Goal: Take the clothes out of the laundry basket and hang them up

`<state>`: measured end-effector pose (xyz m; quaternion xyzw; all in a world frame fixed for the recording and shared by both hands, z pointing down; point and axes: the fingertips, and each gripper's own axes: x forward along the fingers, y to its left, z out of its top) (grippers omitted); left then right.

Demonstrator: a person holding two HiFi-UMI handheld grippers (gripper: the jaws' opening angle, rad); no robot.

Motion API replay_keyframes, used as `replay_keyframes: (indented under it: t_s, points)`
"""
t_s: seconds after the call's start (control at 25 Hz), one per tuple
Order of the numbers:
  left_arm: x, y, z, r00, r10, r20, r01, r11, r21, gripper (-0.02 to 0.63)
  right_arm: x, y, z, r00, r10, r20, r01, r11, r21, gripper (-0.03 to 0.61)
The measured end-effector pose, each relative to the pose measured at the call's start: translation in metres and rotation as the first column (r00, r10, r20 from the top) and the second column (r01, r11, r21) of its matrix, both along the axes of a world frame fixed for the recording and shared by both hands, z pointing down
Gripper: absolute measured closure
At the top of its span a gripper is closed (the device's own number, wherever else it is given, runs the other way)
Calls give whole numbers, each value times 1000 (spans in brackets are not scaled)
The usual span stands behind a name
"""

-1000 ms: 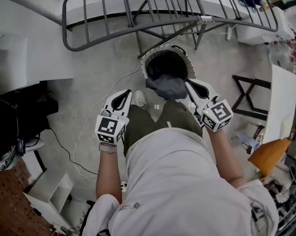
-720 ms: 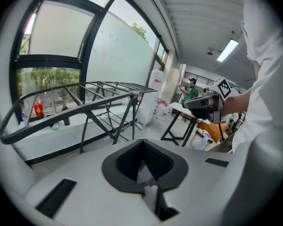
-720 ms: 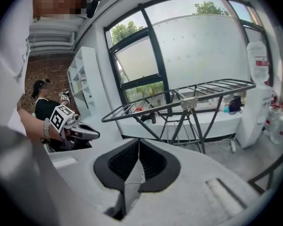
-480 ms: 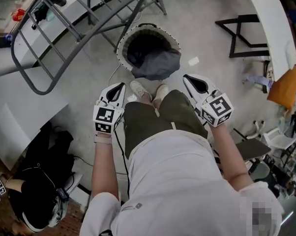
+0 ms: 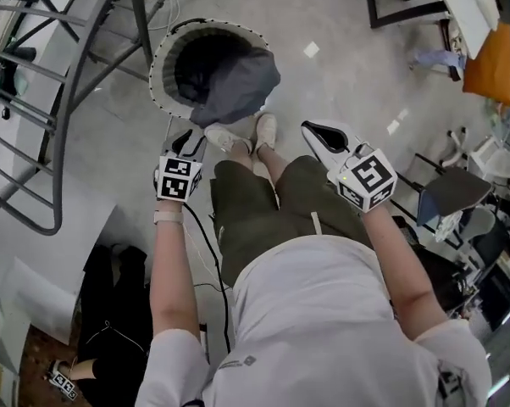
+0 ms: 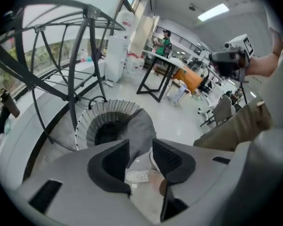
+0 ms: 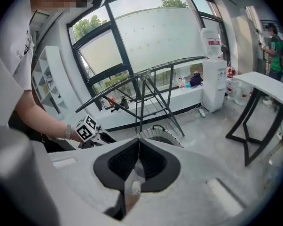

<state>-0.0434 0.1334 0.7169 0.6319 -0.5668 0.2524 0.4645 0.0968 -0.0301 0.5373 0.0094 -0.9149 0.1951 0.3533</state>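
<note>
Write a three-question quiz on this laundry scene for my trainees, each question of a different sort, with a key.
1. True or false: the right gripper has its jaws shut with nothing between them.
2. Where is the grey garment? A: flat on the floor. B: draped over the rim of the laundry basket. C: hanging from the right gripper.
3. Fill in: the jaws of the left gripper stand ____.
Key: 1 true. 2 B. 3 open; they have just been opening, and nothing is gripped between them.
</note>
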Motion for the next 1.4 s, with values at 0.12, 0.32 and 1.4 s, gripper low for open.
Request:
replay_keyframes:
  t_s: [0.12,0.32,1.4]
  points:
    - [2,1,50,994,102,34,-99,992,-74,439,13,-4,12,998,60,-15,-61,998,-15,571]
    - [13,11,115,966,258,-5,-253,940,-229,386,36,-9,20,991,112,-79,-114,993,-26,571]
    - [11,0,148,995,58,-77,-77,957,-279,589,79,-29,23,938,338,-78,-342,939,-38,571]
